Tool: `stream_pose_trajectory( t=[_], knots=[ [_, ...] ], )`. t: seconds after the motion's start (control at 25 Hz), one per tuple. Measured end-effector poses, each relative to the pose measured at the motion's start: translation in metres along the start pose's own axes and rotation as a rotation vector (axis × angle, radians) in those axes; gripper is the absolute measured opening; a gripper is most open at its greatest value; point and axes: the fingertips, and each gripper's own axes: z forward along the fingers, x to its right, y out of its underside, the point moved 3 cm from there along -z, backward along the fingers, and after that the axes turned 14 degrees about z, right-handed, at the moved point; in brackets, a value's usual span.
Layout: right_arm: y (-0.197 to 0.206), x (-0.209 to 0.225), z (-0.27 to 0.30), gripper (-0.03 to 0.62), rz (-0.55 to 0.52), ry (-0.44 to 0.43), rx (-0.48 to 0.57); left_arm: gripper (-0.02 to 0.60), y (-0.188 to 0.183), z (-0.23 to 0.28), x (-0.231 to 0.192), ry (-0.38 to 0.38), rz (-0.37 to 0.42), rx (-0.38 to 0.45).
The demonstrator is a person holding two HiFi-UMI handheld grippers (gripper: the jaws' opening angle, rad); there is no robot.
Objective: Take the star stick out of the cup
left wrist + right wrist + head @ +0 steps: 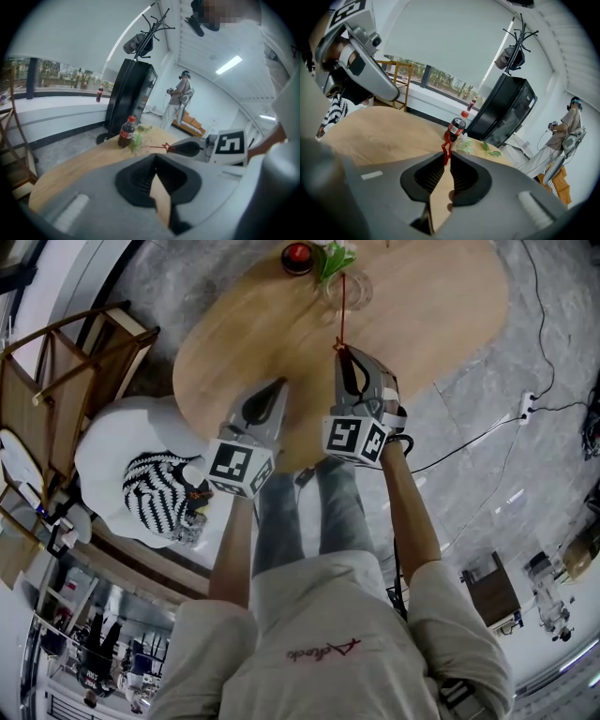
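Right tongs (446, 155) fill the foreground of their own view. I read them as narrow, the tips pinched on the red star end of the star stick (446, 143), which pokes up between them at 12 o'clock. From the head view the thin red stick runs straight from those tips toward 12 o'clock across the wooden tabletop (431, 324) and meets the clear cup (351, 291) at its far end. How deep it sits there I cannot tell. A green sprig (330, 257) rises from the cup, and a cola bottle (456, 127) stands just beside it at about 10 o'clock. My left tongs (157, 157) hang at 8 o'clock of the right pair, apart from the stick, tips drawn together on nothing.
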Motion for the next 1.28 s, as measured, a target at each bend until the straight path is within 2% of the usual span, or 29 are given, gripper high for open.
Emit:
stream_pose_trajectory(
  t=[0.44,0.96,1.12,1.28],
  knots=[
    [-0.016,0.009,-0.011,0.018,-0.001,0.026,0.019,0.000,-0.013,-0.006,0.003,0.000,0.008,0.016],
    [-0.033,0.016,-0.036,0.018,0.027,0.046,0.032,0.000,-0.041,-0.015,0.007,0.011,0.044,0.044],
    [-0.044,0.021,-0.050,0.018,0.097,0.053,0.049,0.000,-0.049,-0.022,0.007,0.012,0.059,0.048],
    [-0.060,0.030,-0.067,0.018,0.261,0.060,0.075,0.000,-0.070,-0.030,0.007,0.018,0.084,0.064]
  ],
)
